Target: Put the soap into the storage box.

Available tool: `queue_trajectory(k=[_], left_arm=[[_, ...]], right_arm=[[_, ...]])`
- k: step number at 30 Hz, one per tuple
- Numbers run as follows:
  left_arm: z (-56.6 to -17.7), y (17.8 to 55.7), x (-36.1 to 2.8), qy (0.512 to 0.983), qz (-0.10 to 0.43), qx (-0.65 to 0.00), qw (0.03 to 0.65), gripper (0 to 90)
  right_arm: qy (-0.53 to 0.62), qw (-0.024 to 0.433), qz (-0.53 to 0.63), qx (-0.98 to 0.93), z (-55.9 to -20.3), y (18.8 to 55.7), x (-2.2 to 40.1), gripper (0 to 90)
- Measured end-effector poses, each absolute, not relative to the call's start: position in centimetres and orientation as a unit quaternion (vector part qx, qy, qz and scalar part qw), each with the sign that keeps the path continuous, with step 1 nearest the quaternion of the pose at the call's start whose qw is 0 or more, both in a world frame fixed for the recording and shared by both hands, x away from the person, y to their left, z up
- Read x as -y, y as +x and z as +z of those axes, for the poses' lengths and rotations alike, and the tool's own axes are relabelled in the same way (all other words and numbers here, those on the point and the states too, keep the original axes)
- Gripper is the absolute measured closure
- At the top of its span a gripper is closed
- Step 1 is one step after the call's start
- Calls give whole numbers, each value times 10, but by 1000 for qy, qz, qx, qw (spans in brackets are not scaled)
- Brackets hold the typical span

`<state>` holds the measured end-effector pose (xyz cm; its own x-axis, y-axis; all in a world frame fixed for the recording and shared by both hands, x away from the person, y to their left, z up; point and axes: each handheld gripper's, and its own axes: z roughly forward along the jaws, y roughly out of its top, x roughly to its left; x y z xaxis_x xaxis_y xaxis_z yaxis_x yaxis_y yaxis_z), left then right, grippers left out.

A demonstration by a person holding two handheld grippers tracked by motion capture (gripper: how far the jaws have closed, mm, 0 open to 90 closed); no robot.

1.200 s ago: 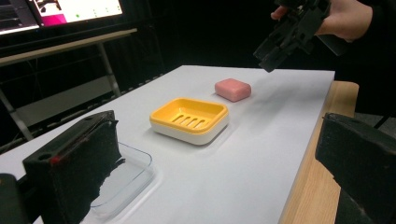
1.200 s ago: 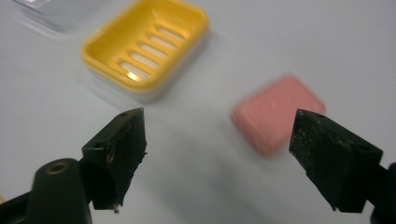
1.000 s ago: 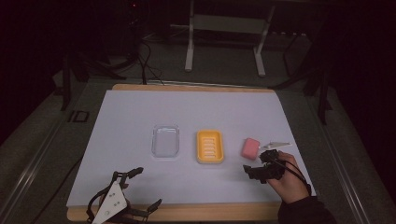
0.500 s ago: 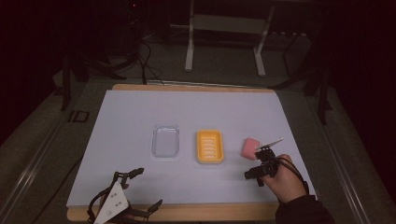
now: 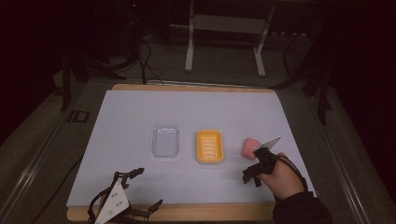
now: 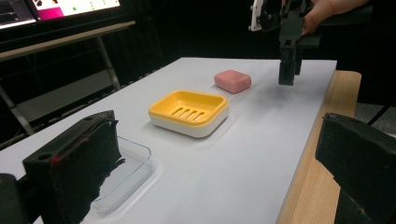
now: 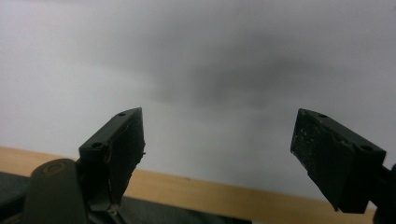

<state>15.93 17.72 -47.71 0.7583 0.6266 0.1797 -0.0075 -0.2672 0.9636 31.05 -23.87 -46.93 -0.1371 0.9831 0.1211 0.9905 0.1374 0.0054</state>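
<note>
Right claw [image 5: 252,173], jaws spread and empty, hangs over the white-covered counter [image 5: 140,116] just beside the pink rounded soap bar [image 5: 250,148]. Left claw [image 5: 144,189] rests wide apart near the counter's front edge.

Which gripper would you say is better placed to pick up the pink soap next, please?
Right. The right gripper, open, hangs just beside the pink soap at the sheet's right side. The left gripper lies at the near left edge, with the clear tray and yellow soap dish between.
</note>
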Motion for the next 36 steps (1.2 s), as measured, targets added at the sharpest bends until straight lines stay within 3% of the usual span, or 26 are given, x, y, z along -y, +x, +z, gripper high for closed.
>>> queue_trajectory(k=[11,36], left_arm=[[-477,159,-177,746,280,-208,568,5],[-477,159,-177,750,279,-205,564,5]], right_arm=[[-665,74,-10,743,-467,320,227,188],[-708,26,-36,705,-446,374,218,218]])
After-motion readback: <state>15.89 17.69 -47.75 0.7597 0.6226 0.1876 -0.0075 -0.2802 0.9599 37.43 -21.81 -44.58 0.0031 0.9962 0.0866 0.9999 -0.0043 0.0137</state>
